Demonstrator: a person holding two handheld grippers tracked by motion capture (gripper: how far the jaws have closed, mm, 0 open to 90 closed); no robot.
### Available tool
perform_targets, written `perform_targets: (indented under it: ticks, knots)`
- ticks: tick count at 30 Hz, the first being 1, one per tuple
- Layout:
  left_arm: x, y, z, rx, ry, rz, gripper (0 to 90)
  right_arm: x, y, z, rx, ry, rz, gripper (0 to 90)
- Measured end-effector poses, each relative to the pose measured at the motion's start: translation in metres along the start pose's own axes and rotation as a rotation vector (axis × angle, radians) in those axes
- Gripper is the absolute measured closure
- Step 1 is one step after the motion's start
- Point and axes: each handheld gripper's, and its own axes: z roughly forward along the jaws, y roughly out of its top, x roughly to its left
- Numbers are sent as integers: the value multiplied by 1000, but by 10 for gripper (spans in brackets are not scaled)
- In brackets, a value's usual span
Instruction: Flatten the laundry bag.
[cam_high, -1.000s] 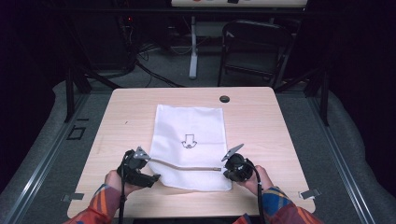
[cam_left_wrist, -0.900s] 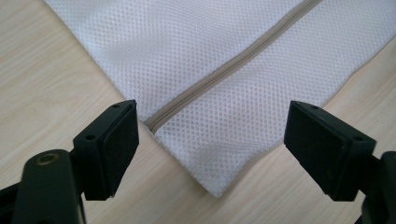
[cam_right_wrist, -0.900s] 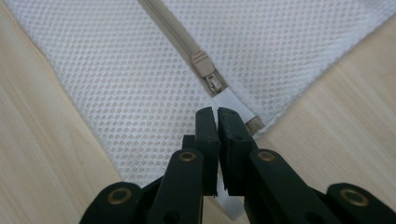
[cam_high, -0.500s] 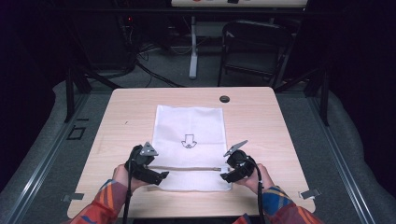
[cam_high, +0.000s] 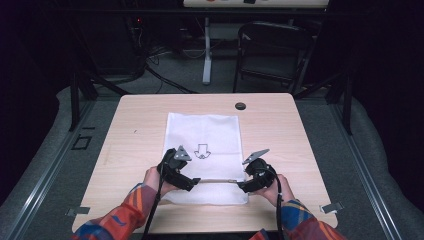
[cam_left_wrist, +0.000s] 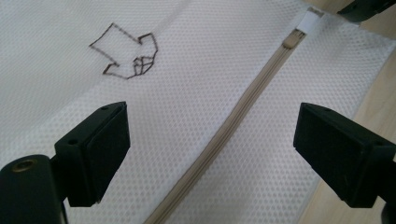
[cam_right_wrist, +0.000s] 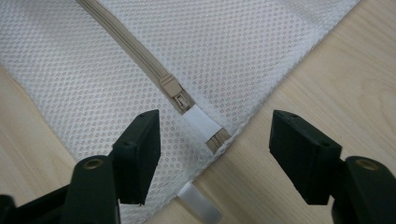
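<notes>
Mesh bag (cam_high: 205, 150) lies flat mid-table, its near edge close to the table's (cam_high: 130, 130) front edge, beige zipper (cam_left_wrist: 233, 126) closed (slider (cam_right_wrist: 170, 86) at the right end). Left gripper (cam_high: 192, 182) has just been opening; right gripper (cam_high: 242, 186) too; both stand apart over the zipper, clasping nothing.

Bright overhead light on the surface (cam_high: 280, 130), dark surroundings; sharp close-ups, soft shadows, slightly grainy from above.

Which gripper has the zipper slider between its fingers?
The right gripper: the zipper slider lies between its open fingers. The left gripper straddles plain zipper tape on the mesh bag.
</notes>
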Motion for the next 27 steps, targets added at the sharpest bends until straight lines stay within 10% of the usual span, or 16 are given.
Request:
perform_targets:
  ticks: [15, 27]
  knots:
    - [-19, 27, 34, -13, -92, 85, 164, -1, 0, 1, 6, 0, -24, 599]
    - [-30, 36, 51, -25, -187, 131, 421, 0, -3, 5, 15, 8, -49, 856]
